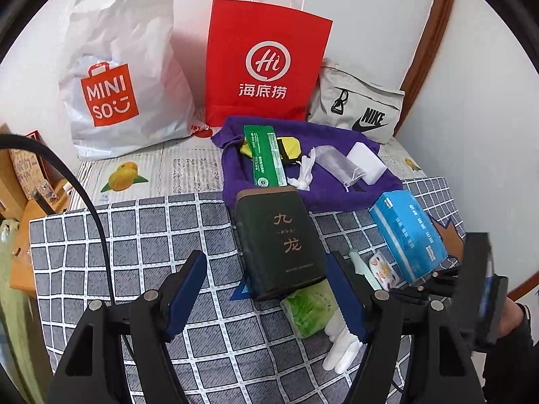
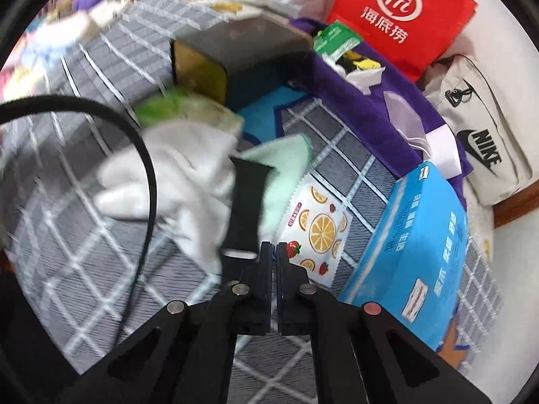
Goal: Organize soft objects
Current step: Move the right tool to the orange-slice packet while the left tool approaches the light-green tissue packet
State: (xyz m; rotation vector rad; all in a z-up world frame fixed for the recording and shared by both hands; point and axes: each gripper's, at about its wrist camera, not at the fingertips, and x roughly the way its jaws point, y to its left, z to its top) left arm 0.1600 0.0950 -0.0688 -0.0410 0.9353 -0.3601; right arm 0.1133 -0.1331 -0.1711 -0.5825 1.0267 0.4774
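A checked grey cloth (image 1: 141, 235) covers the surface. The left gripper (image 1: 269, 299) is held wide apart, empty, above a dark green tin (image 1: 279, 239). To its right a green tissue pack (image 1: 308, 309) and a white glove (image 1: 340, 343) lie touching. The right gripper (image 2: 273, 252) is seen fully closed, with a black watch strap (image 2: 246, 208) just beside its tips; whether anything is pinched cannot be told.

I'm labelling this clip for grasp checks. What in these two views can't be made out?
- Right wrist view: whether the shut right gripper pinches anything; the pad tips meet by the black strap and fruit-print sachet.
- Right wrist view: motion blur smears the white glove.
- Left wrist view: the left gripper's finger covers part of that glove and the mint item.
- Left wrist view: the blue tissue pack's print is unreadable.
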